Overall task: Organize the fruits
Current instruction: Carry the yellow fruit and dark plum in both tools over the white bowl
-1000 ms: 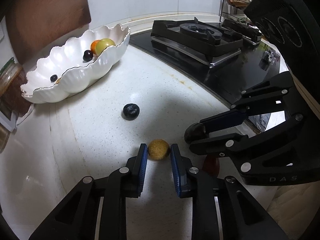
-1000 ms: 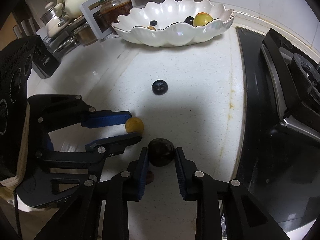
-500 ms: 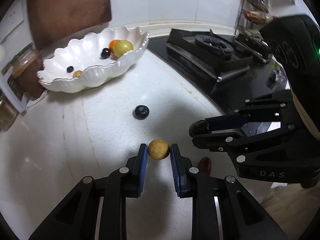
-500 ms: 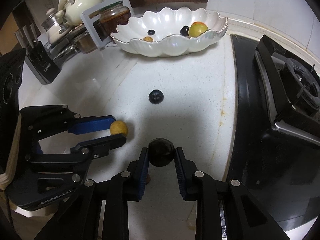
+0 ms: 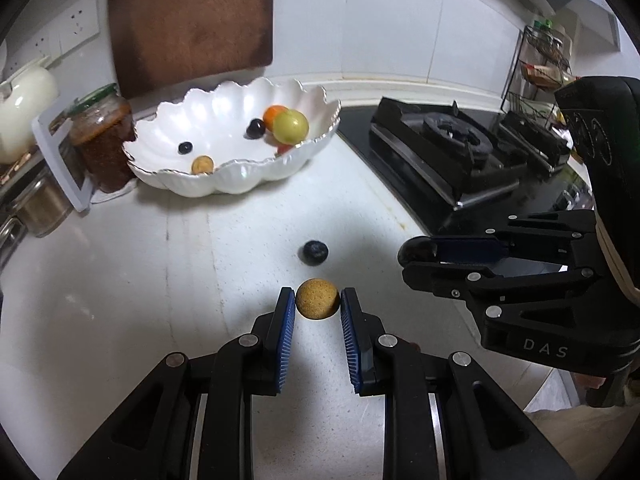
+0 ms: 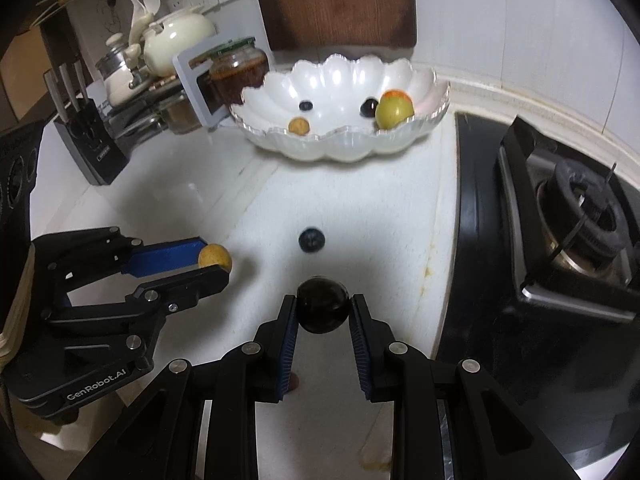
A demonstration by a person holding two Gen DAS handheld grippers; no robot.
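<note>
Now the left gripper (image 5: 318,304) clamps a tan fruit (image 5: 317,298) and the right gripper (image 6: 322,309) a dark fruit (image 6: 322,309), both short of the white bowl (image 5: 256,178); a blueberry (image 5: 315,252) lies between.

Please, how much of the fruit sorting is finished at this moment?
Done: several fruits lie in the white bowl. In hand: the left gripper holds a tan fruit, the right gripper a dark fruit. Left: both must reach the bowl, and a blueberry remains on the counter.
</note>
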